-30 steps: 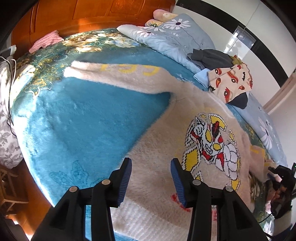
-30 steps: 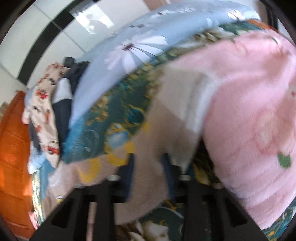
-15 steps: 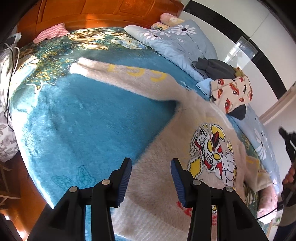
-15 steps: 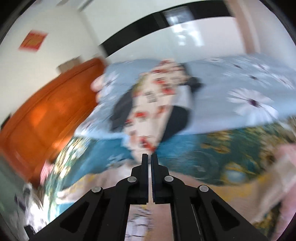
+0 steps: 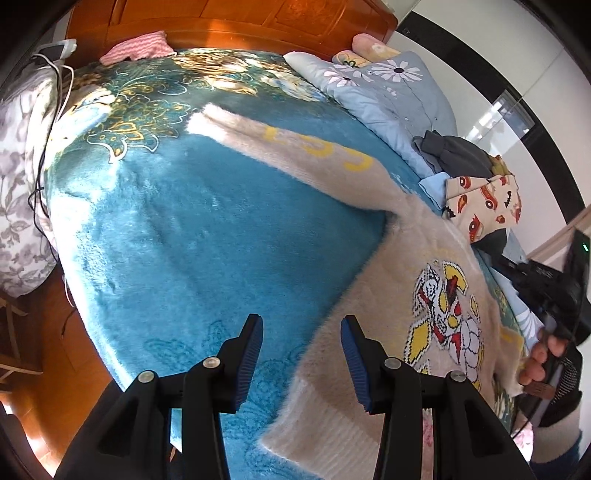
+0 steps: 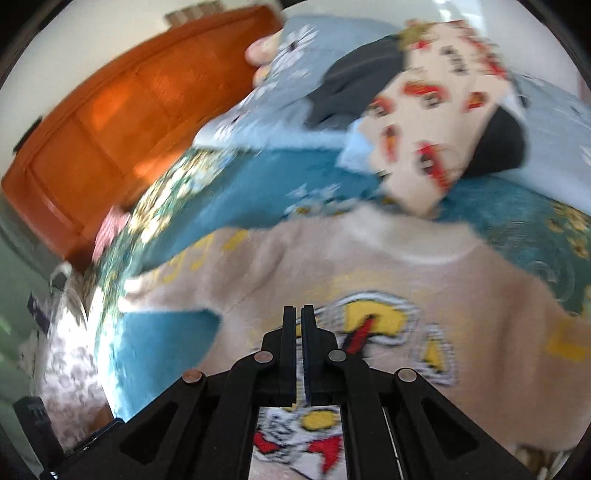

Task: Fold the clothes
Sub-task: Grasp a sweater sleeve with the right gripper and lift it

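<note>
A fuzzy beige sweater point(image 5: 384, 295) with a yellow, red and white figure on its chest lies flat on the teal bed blanket point(image 5: 192, 229). One sleeve with yellow letters stretches toward the headboard. My left gripper point(image 5: 301, 360) is open and empty, above the sweater's ribbed hem edge. My right gripper point(image 6: 299, 349) is shut with nothing between its pads, hovering over the sweater's chest point(image 6: 332, 280); that view is blurred. The right tool and the hand holding it show in the left wrist view point(image 5: 554, 314).
A wooden headboard point(image 5: 221, 22) stands at the far end. A blue daisy quilt point(image 5: 391, 92) and a pile of clothes with a car-print garment point(image 5: 484, 199) lie along the far side. A pink cloth point(image 5: 136, 48) lies near the headboard. The bed edge point(image 5: 85, 325) drops at left.
My right gripper let go of the sweater's far sleeve, shut empty and swung over the sweater's chest. My left gripper stayed open and drifted left toward the sweater's edge.
</note>
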`<state>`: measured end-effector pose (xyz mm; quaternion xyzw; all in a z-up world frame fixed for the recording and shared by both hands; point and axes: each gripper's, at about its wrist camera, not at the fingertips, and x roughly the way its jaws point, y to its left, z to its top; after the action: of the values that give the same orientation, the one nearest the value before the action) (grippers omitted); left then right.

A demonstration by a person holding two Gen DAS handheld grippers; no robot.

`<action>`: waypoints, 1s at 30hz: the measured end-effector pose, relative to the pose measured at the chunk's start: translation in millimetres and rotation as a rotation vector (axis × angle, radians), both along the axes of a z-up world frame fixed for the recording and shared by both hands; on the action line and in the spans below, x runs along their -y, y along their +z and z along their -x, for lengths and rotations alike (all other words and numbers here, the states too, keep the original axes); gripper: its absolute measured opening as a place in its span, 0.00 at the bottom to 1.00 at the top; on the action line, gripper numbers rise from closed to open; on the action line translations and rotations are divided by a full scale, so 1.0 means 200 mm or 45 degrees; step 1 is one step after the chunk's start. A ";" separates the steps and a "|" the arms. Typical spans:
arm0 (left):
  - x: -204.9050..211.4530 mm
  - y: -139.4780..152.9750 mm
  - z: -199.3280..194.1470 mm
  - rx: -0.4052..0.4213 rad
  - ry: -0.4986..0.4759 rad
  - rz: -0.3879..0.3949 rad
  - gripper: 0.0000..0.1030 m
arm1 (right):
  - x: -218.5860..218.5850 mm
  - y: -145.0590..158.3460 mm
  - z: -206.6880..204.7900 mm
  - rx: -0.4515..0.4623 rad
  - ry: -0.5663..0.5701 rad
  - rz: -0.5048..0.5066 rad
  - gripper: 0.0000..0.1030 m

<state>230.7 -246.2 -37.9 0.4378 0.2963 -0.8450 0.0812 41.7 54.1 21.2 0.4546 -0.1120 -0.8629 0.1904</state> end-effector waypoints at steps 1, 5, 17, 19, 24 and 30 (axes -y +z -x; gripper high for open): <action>-0.01 0.00 0.00 -0.003 -0.001 -0.005 0.46 | -0.10 0.02 -0.01 -0.003 -0.057 0.009 0.02; -0.05 0.01 0.05 -0.018 -0.035 -0.024 0.47 | -0.57 0.05 -0.10 0.048 -0.314 -0.017 0.03; -0.27 0.02 0.17 0.022 -0.177 -0.017 0.50 | -1.49 -0.21 -0.52 0.321 -1.001 0.019 0.58; -0.28 0.03 0.16 0.029 -0.181 -0.004 0.51 | -1.51 -0.26 -0.49 0.325 -1.030 0.034 0.58; -0.26 0.03 0.14 0.045 -0.147 0.006 0.51 | -1.60 -0.34 -0.46 0.260 -1.116 0.128 0.58; -0.24 0.01 0.13 0.058 -0.115 -0.008 0.51 | -1.59 -0.35 -0.46 0.223 -1.129 0.113 0.57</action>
<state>204.6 -197.8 -36.3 0.4701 0.2768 -0.8367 0.0483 132.8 371.9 -49.3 0.4255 -0.3484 -0.8137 -0.1883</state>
